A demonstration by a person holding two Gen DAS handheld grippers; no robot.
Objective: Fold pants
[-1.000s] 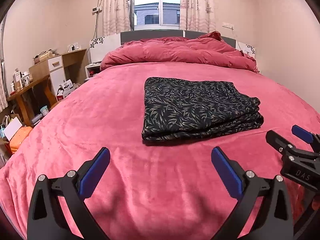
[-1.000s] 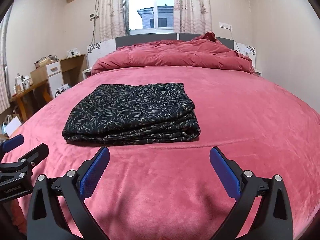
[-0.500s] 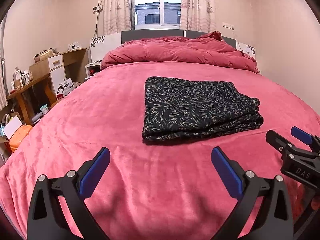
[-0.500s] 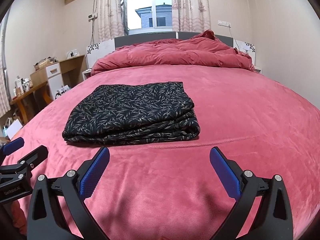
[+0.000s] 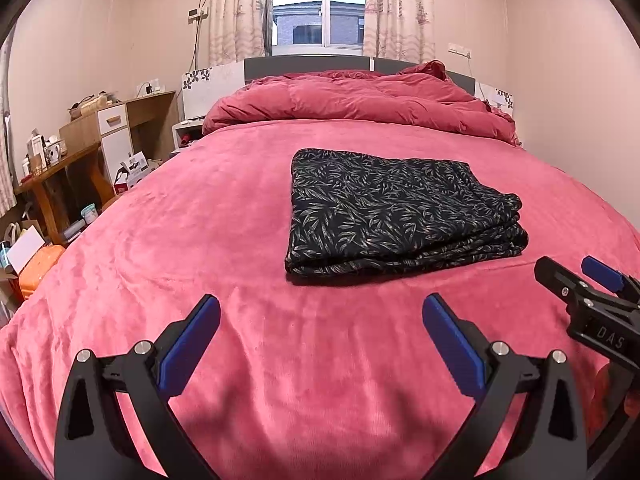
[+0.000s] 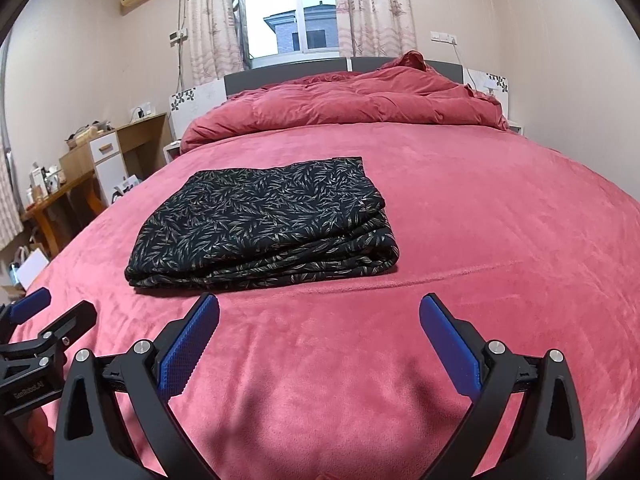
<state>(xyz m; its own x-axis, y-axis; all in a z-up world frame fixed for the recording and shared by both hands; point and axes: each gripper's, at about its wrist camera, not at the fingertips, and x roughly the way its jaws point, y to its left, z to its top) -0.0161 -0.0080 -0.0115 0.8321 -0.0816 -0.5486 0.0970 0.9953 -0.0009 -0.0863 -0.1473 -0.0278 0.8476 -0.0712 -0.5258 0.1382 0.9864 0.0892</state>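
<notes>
pants (image 5: pixel 400 208) folded on bed (image 5: pixel 200 240) | left gripper (image 5: pixel 320 332), right gripper (image 6: pixel 320 332) agape, empty, near pants | leave stack undisturbed

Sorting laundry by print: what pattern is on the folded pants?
Black with a pale leaf print; the pants show best in the right wrist view.

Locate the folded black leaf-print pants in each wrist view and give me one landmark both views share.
Left wrist view: the folded pants lie on the pink bedspread, right of centre, ahead of the open left gripper.
Right wrist view: the folded pants lie left of centre, ahead of the open right gripper.
Shared landmark: the window above the headboard, also at top centre in the right wrist view.
</notes>
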